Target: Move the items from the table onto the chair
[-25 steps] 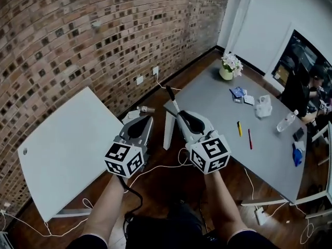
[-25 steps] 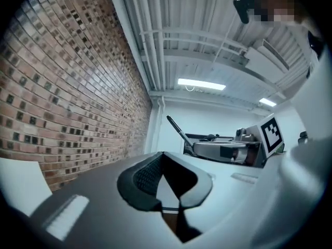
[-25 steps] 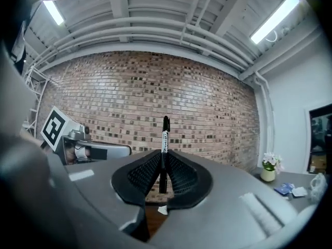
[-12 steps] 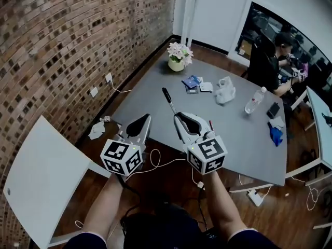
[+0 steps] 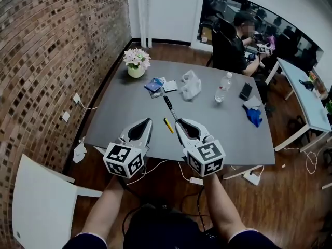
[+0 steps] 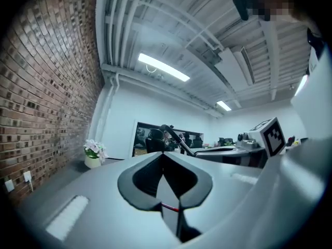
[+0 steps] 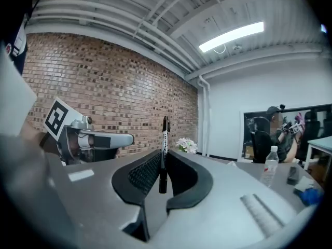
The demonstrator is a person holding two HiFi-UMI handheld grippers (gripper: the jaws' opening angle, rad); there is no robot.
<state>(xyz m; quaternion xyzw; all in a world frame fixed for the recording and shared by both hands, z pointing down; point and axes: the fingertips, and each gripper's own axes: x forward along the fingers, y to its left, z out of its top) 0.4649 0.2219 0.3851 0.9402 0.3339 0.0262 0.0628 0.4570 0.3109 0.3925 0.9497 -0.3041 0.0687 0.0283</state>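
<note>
My right gripper (image 5: 177, 122) is shut on a black pen (image 5: 170, 107) that sticks out past its tips over the grey table (image 5: 218, 134). In the right gripper view the pen (image 7: 164, 149) stands upright between the closed jaws (image 7: 164, 157). To its left, over the table's near edge, my left gripper (image 5: 148, 121) is shut, and I see nothing held in it (image 6: 163, 155). A yellow pen (image 5: 168, 125) lies on the table between the two grippers. The white chair (image 5: 36, 201) is at the lower left, by the brick wall.
Further back on the table are a flower pot (image 5: 136, 65), a blue packet (image 5: 154, 84), a white crumpled bag (image 5: 191, 84), a water bottle (image 5: 222, 87), a phone (image 5: 246, 91) and a blue cloth (image 5: 254, 117). A person (image 5: 236, 40) sits behind it. Cables lie on the floor.
The view has swung right, from the brick wall and the chair to the table. Both grippers now hang over the table's near edge. The black pen stays in the right gripper.
</note>
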